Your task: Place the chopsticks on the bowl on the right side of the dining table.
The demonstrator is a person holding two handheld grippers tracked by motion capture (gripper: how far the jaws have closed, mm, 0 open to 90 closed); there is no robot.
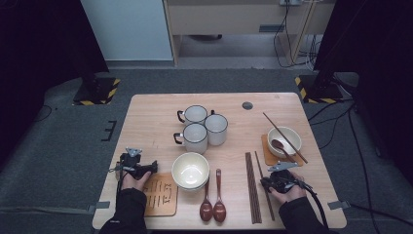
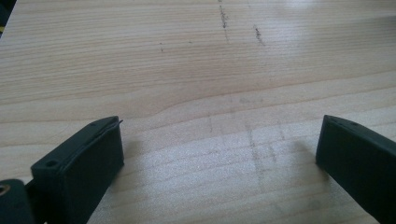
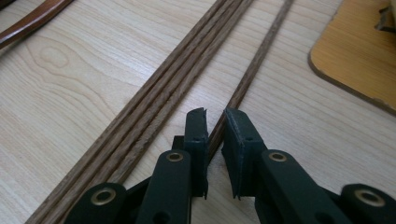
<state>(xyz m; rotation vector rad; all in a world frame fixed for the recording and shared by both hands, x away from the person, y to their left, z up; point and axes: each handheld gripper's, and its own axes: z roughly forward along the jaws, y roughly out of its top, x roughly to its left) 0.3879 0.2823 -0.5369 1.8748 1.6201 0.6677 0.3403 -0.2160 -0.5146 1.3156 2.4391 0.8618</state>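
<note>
A single dark wooden chopstick [image 3: 261,56] lies on the light wooden table [image 1: 156,117], just right of a bundle of several chopsticks [image 3: 187,70]. My right gripper [image 3: 215,119] straddles the single chopstick near its near end. Its jaws stand a narrow gap apart with the stick between them, and slivers of space show beside the pads. In the high view the right gripper [image 1: 277,171] sits over that chopstick [image 1: 259,168] at the front right. My left gripper [image 2: 219,135] hovers wide open over bare table, at the front left [image 1: 132,158] in the high view.
A cream bowl [image 1: 190,170] and two brown spoons [image 1: 213,207] lie front centre. Three white mugs [image 1: 202,126] stand mid-table. At the right a small bowl [image 1: 290,134] with a spoon and one chopstick sits on a coaster [image 3: 355,60]. A wooden coaster [image 1: 160,195] lies by the left hand.
</note>
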